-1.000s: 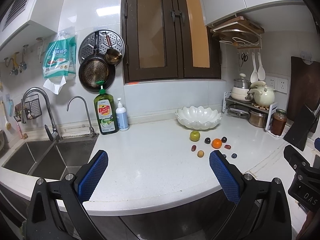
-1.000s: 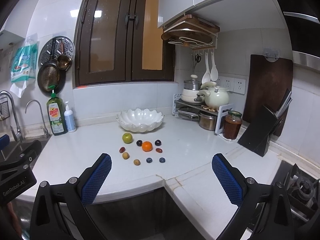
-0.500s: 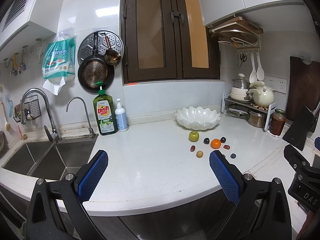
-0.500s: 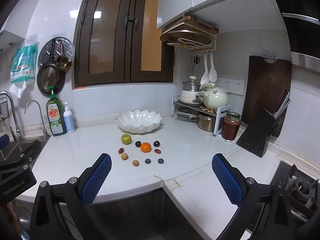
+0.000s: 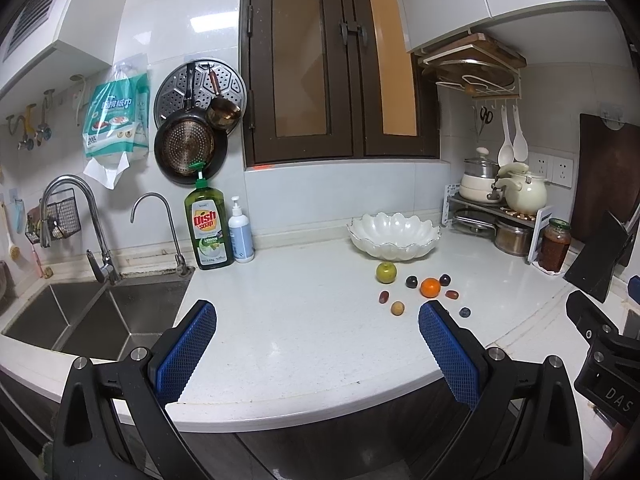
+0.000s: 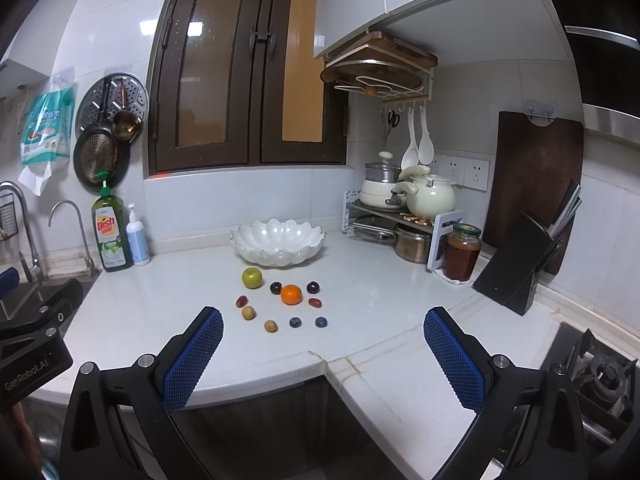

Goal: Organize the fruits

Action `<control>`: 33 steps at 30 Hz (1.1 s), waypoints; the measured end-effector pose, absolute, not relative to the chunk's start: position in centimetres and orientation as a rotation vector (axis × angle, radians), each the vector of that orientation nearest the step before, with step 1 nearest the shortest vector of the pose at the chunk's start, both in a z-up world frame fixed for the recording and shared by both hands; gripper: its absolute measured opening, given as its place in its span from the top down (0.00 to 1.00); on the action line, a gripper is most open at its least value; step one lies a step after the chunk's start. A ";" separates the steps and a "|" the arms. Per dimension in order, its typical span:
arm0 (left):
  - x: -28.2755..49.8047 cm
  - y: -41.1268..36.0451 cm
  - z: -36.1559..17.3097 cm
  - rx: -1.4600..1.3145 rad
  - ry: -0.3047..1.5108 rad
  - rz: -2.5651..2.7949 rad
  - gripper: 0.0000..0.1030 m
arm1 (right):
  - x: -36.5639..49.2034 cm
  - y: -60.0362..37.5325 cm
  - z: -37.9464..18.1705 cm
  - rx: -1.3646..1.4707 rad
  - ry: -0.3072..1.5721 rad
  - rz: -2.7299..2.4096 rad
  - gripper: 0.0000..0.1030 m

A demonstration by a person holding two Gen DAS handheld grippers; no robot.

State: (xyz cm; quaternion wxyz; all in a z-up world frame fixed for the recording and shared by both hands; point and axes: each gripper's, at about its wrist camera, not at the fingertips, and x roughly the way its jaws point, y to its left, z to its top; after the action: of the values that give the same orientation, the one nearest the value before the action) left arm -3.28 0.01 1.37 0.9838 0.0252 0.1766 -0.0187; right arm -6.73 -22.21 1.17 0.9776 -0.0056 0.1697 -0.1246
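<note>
Ten small fruits sit loose on the white stone countertop [image 6: 380, 292], just in front of the scalloped white ceramic bowl [image 6: 277, 241], and from the left view one blueberry hides behind a blue pad. Left gripper [image 5: 316, 354] hangs at the counter edge, fingers wide apart, gripping nothing; right gripper [image 6: 323, 356] likewise spread and bare. Round green apple [image 6: 252, 277] sits nearest the bowl, bright orange tangerine [image 6: 291, 294] mid-cluster between two dark plums, two blueberries [image 6: 295, 322] closest to the camera. Bowl's inside looks bare, though its floor is partly hidden by the rim. Compared with a second ago both views have barely drifted; fruit unmoved
</note>
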 end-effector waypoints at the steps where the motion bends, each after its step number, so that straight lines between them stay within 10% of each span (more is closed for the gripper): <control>1: -3.2 0.0 1.4 0.052 0.357 -0.038 0.00 | -6.8 -22.2 1.2 -0.012 0.341 -0.253 0.01; 33: 0.6 -3.3 -1.2 0.075 0.431 -0.079 0.00 | -2.5 -25.3 -1.2 0.009 0.434 -0.226 0.01</control>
State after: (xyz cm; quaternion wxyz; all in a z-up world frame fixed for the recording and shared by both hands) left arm 0.60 -3.28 -1.16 0.9754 0.0374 0.2138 -0.0391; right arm -2.55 -25.29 -1.22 0.9702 0.0045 0.2146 -0.1121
